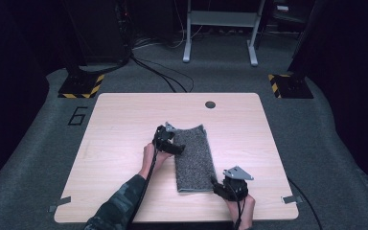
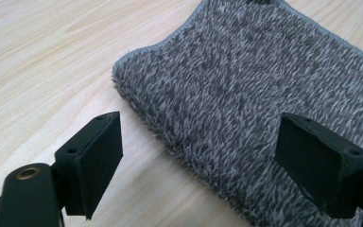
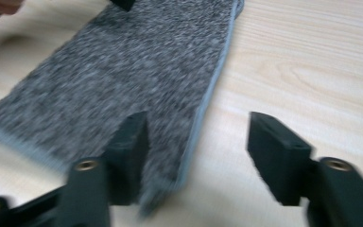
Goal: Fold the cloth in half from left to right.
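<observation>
A grey fuzzy towel (image 1: 194, 155), folded into a long strip, lies flat on the light wooden table (image 1: 124, 115). My left gripper (image 1: 178, 148) is at the strip's far left side with its jaws open. In the left gripper view the towel (image 2: 246, 94) has a rounded corner lying between and beyond the open left gripper (image 2: 201, 130), untouched by the pads. My right gripper (image 1: 218, 188) is at the near right corner. In the right gripper view the right gripper (image 3: 199, 124) stands open, and the towel (image 3: 132, 71) has its hemmed edge running between the jaws.
A dark round hole (image 1: 210, 104) is set in the table's far side. Grey tape tabs (image 1: 290, 199) stick out at the front corners. Beyond the table are cables, yellow-and-black striped bases (image 1: 81, 86) and a white metal frame (image 1: 220, 28).
</observation>
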`<state>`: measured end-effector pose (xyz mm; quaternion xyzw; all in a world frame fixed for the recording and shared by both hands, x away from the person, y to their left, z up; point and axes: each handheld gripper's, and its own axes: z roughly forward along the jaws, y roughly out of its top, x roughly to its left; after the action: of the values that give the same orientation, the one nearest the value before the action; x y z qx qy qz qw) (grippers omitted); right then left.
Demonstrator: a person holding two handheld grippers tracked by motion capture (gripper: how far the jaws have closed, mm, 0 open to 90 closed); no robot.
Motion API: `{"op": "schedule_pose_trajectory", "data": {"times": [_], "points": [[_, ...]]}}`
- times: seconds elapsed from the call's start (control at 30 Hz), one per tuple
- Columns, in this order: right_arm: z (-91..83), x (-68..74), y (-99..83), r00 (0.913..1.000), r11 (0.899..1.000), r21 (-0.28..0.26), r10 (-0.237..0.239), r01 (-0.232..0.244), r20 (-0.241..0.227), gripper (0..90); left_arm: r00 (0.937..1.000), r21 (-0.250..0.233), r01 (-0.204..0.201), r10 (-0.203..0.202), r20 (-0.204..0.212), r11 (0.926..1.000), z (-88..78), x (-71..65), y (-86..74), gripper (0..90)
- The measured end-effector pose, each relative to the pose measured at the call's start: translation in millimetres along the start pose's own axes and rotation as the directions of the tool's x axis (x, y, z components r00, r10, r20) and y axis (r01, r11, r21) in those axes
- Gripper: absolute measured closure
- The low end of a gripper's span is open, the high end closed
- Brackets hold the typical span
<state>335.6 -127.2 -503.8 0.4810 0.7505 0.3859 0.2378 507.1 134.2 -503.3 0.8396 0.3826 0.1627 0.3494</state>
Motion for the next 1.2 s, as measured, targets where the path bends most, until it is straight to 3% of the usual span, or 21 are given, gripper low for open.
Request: {"op": "schedule_pose_trajectory", "data": {"times": [0.1, 0.2, 0.37, 0.6, 0.8, 0.93, 1.0, 1.2], "points": [[16.3, -7.8, 9.5, 0.9999, 0.999, 0.039, 0.002, -0.001, -0.015, 21.5, 1.0, 0.0, 0.003, -0.003, -0.008, 1.0, -0.4, 0.5, -2.9, 15.0], [32.1, -12.5, 13.5, 0.9998, 0.997, 0.071, -0.006, 0.007, -0.018, 15.2, 0.9999, 0.018, -0.005, 0.005, -0.014, 0.9998, -0.2, 2.9, -6.2, 14.2], [51.3, -11.8, 10.4, 0.9999, 0.991, 0.134, -0.009, 0.01, -0.012, 13.3, 0.9998, 0.046, 0.005, -0.005, -0.018, 0.9989, 3.4, 6.6, -12.4, 12.6], [50.4, -8.1, 7.4, 0.9997, 0.992, 0.121, -0.018, 0.02, -0.013, 13.1, 0.9998, 0.056, 0.01, -0.009, -0.018, 0.9984, 4.2, 8.9, -17.2, 12.3], [48.0, 4.3, 5.5, 0.9993, 0.992, 0.123, -0.027, 0.03, -0.027, 13.0, 0.9997, 0.055, 0.0, 0.001, -0.023, 0.9985, 0.4, 10.9, -21.0, 12.2], [45.8, 8.4, 3.4, 0.9976, 0.991, 0.119, -0.055, 0.06, -0.041, 13.1, 0.9997, 0.06, 0.01, -0.008, -0.023, 0.9981, -3.3, 11.5, -24.9, 12.3], [44.5, 11.1, 2.2, 0.9984, 0.992, 0.117, -0.039, 0.044, -0.042, 13.2, 0.9996, 0.05, 0.016, -0.015, -0.023, 0.9986, -4.8, 10.6, -27.6, 12.4], [41.3, 14.7, -0.4, 0.9975, 0.992, 0.114, -0.05, 0.055, -0.051, 12.3, 0.9997, 0.045, 0.015, -0.014, -0.018, 0.9989, -7.9, 11.1, -31.6, 12.4]]}}
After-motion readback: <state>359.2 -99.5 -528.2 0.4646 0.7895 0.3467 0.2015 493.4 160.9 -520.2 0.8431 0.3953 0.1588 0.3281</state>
